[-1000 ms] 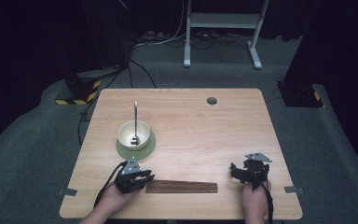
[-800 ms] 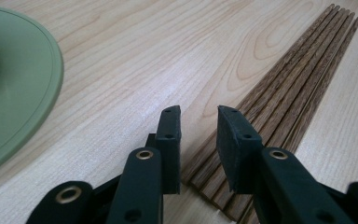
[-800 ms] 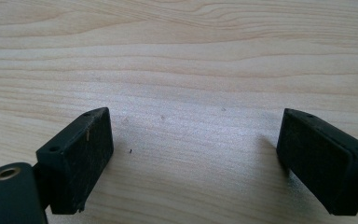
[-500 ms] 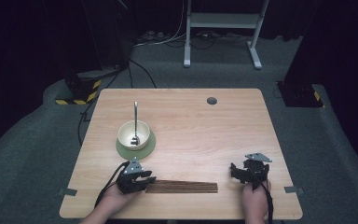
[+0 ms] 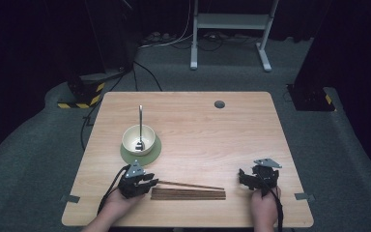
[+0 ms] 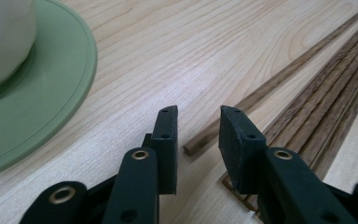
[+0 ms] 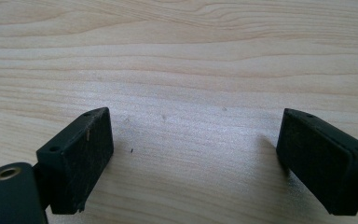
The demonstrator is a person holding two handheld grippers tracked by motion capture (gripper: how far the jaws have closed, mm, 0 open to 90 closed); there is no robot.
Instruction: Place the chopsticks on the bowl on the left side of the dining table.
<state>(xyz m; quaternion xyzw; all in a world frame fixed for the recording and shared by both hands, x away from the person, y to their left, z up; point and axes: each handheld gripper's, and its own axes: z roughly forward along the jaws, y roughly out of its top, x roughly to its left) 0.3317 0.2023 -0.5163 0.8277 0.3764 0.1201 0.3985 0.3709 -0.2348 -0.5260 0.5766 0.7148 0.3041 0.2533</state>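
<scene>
Left tongs (image 6: 196,135) near front-left corner of tabletop (image 5: 212,130), jaws parted, just been closing slightly; end of single chopstick (image 6: 279,79) lies between pads, not gripped. Chopstick angled off from row of chopsticks (image 5: 188,194) along front edge. Right tongs (image 7: 196,154) released, wide, over bare wood near front-right corner.

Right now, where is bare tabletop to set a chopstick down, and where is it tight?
Bare: the wide stretch between the bowl and the right gripper, up to the table far edge. Crowded: the near left, where the left gripper, loose chopstick and chopstick bundle sit close.
</scene>
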